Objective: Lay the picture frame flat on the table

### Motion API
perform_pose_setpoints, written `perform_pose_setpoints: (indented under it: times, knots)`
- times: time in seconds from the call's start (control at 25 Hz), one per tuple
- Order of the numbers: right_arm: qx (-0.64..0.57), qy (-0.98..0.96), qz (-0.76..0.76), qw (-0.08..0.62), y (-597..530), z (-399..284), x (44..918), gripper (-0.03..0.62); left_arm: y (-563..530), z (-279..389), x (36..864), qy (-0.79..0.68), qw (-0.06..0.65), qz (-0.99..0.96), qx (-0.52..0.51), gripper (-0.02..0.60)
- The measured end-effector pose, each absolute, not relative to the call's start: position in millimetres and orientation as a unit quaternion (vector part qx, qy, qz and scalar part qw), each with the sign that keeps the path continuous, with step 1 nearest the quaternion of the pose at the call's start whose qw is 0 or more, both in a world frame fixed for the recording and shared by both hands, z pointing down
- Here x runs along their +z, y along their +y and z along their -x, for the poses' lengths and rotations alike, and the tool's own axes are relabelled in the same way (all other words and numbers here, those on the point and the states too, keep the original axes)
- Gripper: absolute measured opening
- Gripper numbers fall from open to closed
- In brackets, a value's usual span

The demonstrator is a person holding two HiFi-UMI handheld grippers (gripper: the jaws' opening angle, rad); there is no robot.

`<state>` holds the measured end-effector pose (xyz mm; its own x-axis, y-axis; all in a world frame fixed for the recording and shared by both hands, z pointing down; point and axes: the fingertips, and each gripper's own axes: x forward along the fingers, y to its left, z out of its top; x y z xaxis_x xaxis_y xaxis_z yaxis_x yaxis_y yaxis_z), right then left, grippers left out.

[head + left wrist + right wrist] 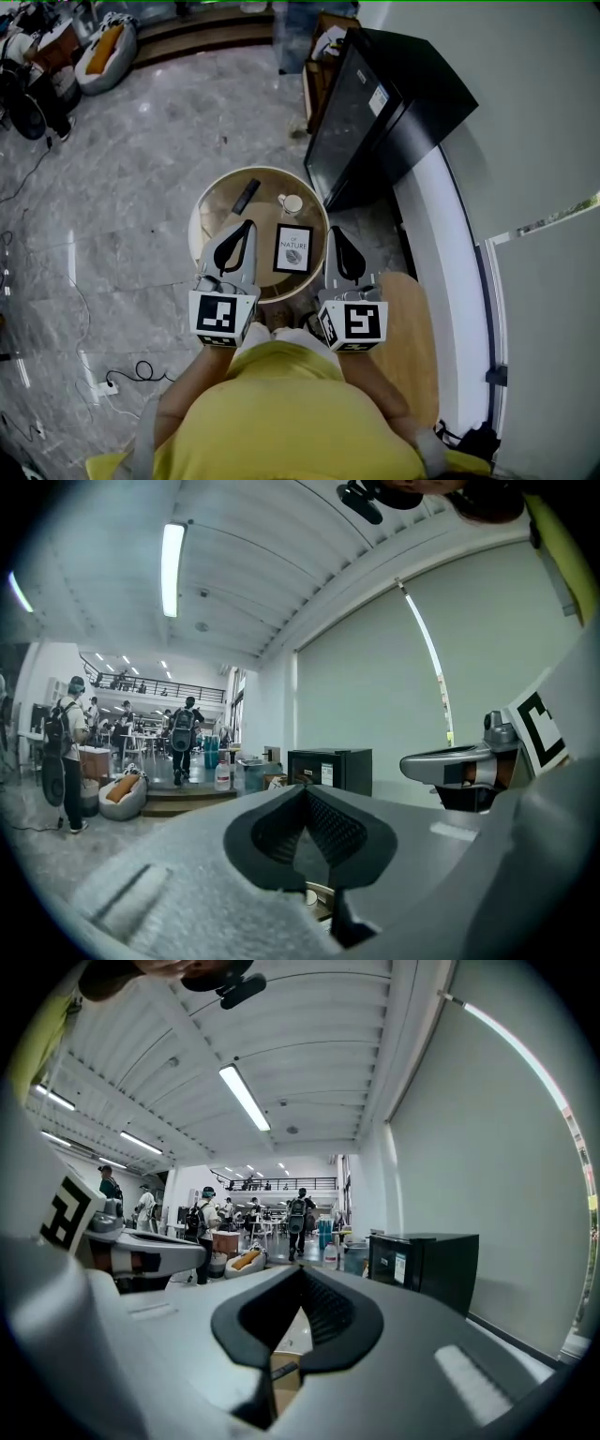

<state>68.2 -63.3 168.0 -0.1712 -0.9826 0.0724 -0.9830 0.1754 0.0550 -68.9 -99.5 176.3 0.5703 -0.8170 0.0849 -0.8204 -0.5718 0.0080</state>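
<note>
The picture frame (293, 248) has a black border and a white print, and sits on the near part of the round glass-topped table (211, 214). From above I cannot tell whether it leans on a stand or lies flat. My left gripper (247, 227) hovers just left of it and my right gripper (335, 232) just right of it, neither touching. Both are shut with nothing between the jaws. The left gripper (305, 794) and the right gripper (300, 1274) point out level over the room in their own views, which do not show the frame.
A dark remote (247, 196) and a white cup (292, 203) lie on the table's far half. A black cabinet (375, 112) stands close behind the table on the right. A wooden seat (412, 323) is at my right, cables (122, 375) run along the floor at left, and people (184, 738) stand far off.
</note>
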Motion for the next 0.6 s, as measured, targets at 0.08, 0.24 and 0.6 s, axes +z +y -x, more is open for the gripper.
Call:
perform_pose_setpoints:
  times: [0.08,0.24,0.6]
  knots:
    - [0.004,-0.767,-0.64,0.046,-63,-66,169,0.0,-98,68,175,-0.462,0.022,-0.886,0.035,0.0]
    - [-0.003,-0.77,-0.637,0.044,-64,-72,168,0.0,-97,63,175,-0.464,0.019,-0.885,0.031,0.0]
    - [-0.013,-0.775,-0.63,0.046,-68,-86,169,0.0,-99,49,172,-0.467,0.011,-0.884,0.027,0.0]
